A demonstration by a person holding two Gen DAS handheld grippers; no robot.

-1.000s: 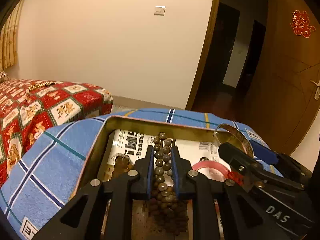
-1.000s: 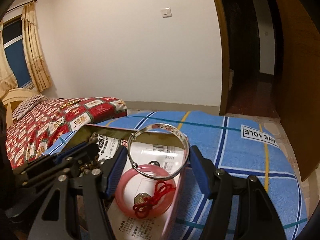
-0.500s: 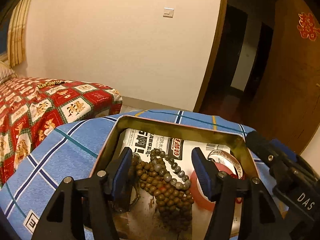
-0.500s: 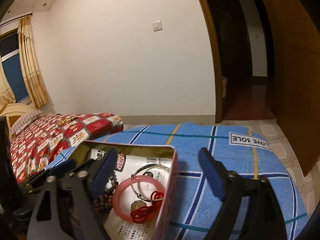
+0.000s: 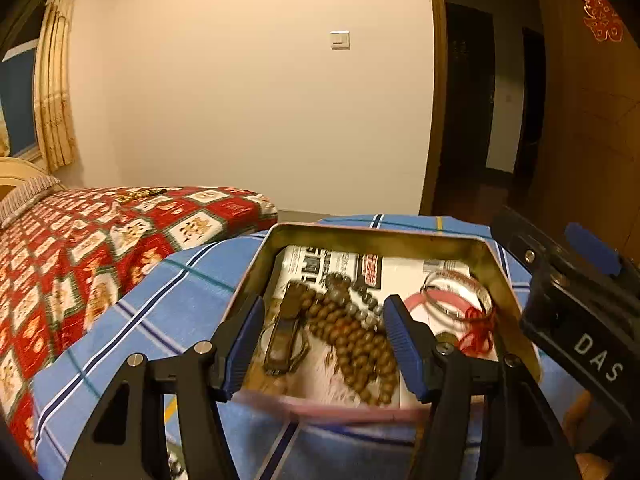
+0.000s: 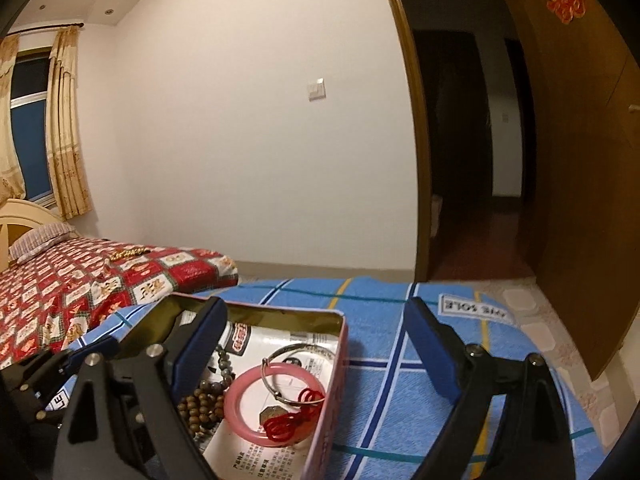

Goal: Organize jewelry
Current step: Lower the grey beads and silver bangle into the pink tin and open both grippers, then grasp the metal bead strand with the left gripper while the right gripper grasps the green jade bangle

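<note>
An open metal tin [image 5: 384, 236] [image 6: 328, 380] lined with printed paper sits on a blue checked cloth. Inside lie brown wooden prayer beads [image 5: 352, 340] [image 6: 200, 404], a dark brown strap-like piece [image 5: 286, 328], a pink bangle [image 6: 272, 404] [image 5: 440, 304] with a red cord [image 6: 294, 420], and a silver bangle [image 5: 456, 294] [image 6: 298, 372] resting on the pink one. My left gripper [image 5: 324, 344] is open and empty, above the tin's near side. My right gripper [image 6: 316, 356] is open and empty, straddling the tin's right wall; it also shows in the left wrist view [image 5: 576, 312].
The blue checked cloth [image 6: 400, 360] covers the surface under the tin, with a "LOVE SOLE" label [image 6: 472, 308] at its far right. A bed with a red patterned cover [image 5: 80, 256] stands to the left. A wooden door and a dark doorway [image 6: 472, 160] are at the right.
My left gripper opened and dropped the wooden beads into the tin, then drew back. My right gripper released the silver bangle onto the pink bangle and lifted back, jaws wide.
</note>
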